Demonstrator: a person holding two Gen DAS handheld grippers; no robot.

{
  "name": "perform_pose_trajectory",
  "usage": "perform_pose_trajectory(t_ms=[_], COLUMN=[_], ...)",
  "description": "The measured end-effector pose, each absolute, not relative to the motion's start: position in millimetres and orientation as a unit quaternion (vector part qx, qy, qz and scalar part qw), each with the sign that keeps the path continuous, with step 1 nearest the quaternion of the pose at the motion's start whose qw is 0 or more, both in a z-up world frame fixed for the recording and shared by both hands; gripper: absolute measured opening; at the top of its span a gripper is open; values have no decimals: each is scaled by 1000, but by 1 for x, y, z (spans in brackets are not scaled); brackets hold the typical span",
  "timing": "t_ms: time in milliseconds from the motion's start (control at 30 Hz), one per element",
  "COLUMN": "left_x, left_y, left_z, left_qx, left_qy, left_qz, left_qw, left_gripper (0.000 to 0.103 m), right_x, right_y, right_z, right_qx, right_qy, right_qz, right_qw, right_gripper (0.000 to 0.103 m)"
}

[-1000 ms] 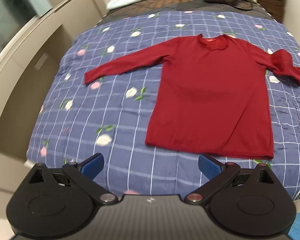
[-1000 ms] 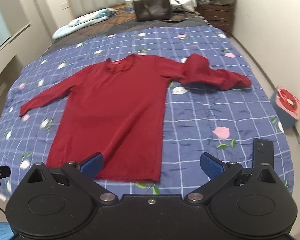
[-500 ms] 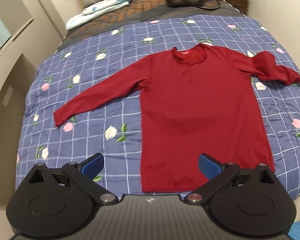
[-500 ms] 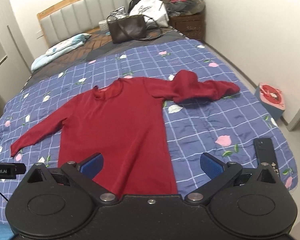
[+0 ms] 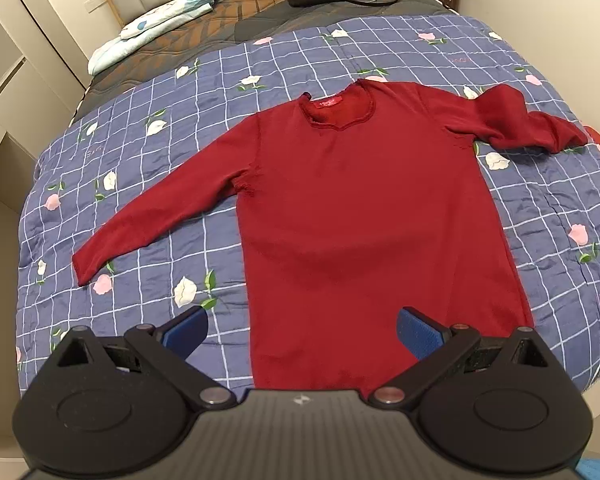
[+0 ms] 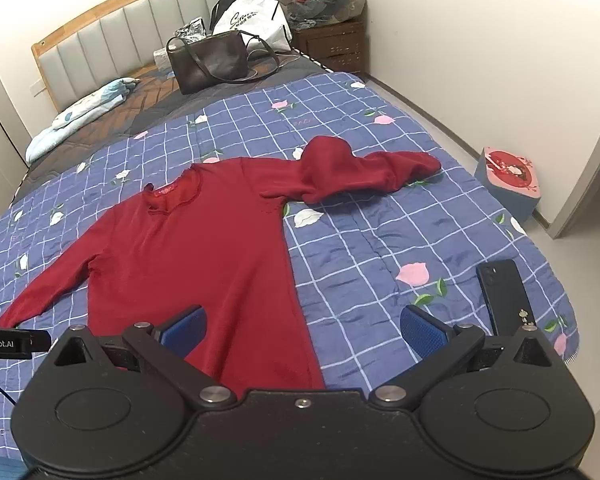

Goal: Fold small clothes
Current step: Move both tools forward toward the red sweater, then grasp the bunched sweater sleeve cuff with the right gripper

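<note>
A dark red long-sleeved sweater (image 5: 364, 216) (image 6: 196, 248) lies flat, front up, on the blue checked floral quilt (image 5: 148, 168) (image 6: 380, 248). Its left sleeve (image 5: 152, 216) stretches straight out; its right sleeve (image 6: 360, 172) is bunched and folded over near the shoulder. My left gripper (image 5: 302, 332) hovers open above the hem, with blue pads and nothing between them. My right gripper (image 6: 304, 330) is open too, above the hem's right corner, empty.
A black phone (image 6: 504, 296) lies on the quilt's near right corner. A brown handbag (image 6: 208, 60), bags and a folded light-blue blanket (image 6: 80, 116) sit toward the headboard. A round box (image 6: 508, 176) stands on the floor at right. A cupboard (image 5: 4, 92) flanks the bed's left side.
Both grippers have pulled back and tilted up, so more of the bed and headboard shows. The left one swung right to centre on the sweater. The sweater has not moved.
</note>
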State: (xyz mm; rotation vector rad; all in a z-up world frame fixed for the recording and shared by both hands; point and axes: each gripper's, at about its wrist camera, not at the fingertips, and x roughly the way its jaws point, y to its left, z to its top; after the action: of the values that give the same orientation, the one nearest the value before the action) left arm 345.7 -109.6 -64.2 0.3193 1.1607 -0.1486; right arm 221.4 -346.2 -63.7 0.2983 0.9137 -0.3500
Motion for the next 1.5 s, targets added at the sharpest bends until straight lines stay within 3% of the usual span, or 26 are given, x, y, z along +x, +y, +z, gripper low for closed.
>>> perform_pose_trajectory(t_ms=[233,567,867,1033,1200,1267,1333,1400,1500], left_x=[363,394,420,424,426,428,430,432,434], left_y=[-143,-208,-266,-281,-290,-292,-295,-298,-303], left_z=[-73,-77,-101,-110,-116,-117,-119,-121,-121], left_qx=[148,57,70,77,88,89,91,91,91], left_qy=[558,549,574,588,598,600,602,602,602], left_qz=[-48,6,38,49,58,61,63,62,57], left_qw=[815,834,815,804,795,793,791,791,791], left_gripper=[103,103,103,103,103,103,103,103,103], right_x=[251,312,396,423,445,454,458,459,460], right_y=[-393,-532,-686,-738,-751,-751,-750,-751,-758], right_z=[-90,-159,-244,-282,-295,-301,-301,-296,-282], right_qx=[165,246,423,491,476,459,444,443,436], right_qy=[455,477,430,395,409,432,438,428,410], right_qz=[-149,-155,-210,-271,-269,-264,-270,-259,-250], right_qw=[863,829,769,727,731,731,734,744,761], right_gripper=[103,103,102,87,69,55,29,13,11])
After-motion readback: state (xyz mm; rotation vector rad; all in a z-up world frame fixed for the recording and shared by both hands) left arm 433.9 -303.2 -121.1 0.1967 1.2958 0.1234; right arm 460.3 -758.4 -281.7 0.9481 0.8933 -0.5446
